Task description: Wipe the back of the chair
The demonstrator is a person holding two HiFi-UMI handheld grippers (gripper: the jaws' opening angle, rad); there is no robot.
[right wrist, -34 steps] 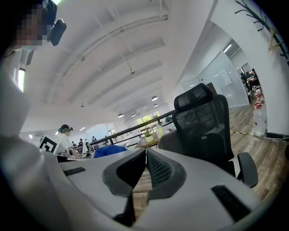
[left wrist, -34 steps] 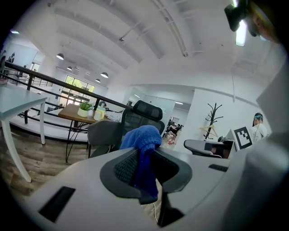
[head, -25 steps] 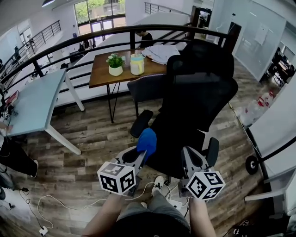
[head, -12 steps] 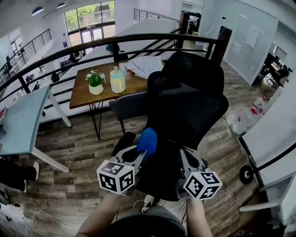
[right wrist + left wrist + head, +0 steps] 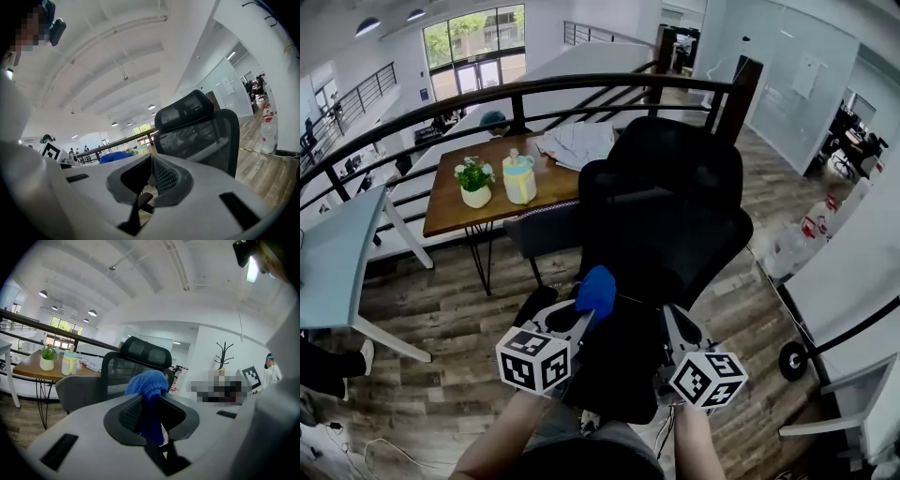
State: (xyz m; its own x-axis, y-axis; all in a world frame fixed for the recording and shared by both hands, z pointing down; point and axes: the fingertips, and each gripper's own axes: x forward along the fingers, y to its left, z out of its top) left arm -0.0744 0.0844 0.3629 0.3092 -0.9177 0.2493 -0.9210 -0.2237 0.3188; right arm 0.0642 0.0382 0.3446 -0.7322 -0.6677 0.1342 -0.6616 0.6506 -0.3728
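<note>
Left gripper (image 5: 584,322) is clamped on a blue cloth (image 5: 597,286), which is soft, light and bunched above the jaws. Right gripper (image 5: 677,330) has its jaws together on nothing. The black mesh chair back (image 5: 675,225) stands near, directly ahead. The mesh likely yields and the chair may swivel. A grey chair (image 5: 546,230) and a wooden counter (image 5: 442,214) lie far left, and neither obstructs.

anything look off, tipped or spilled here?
Nothing stands out. The chair stands upright, its back toward the grippers. The left gripper is shut on the blue cloth; the right gripper is shut and empty. On the table the plant and jar stand upright, nothing spilled.
</note>
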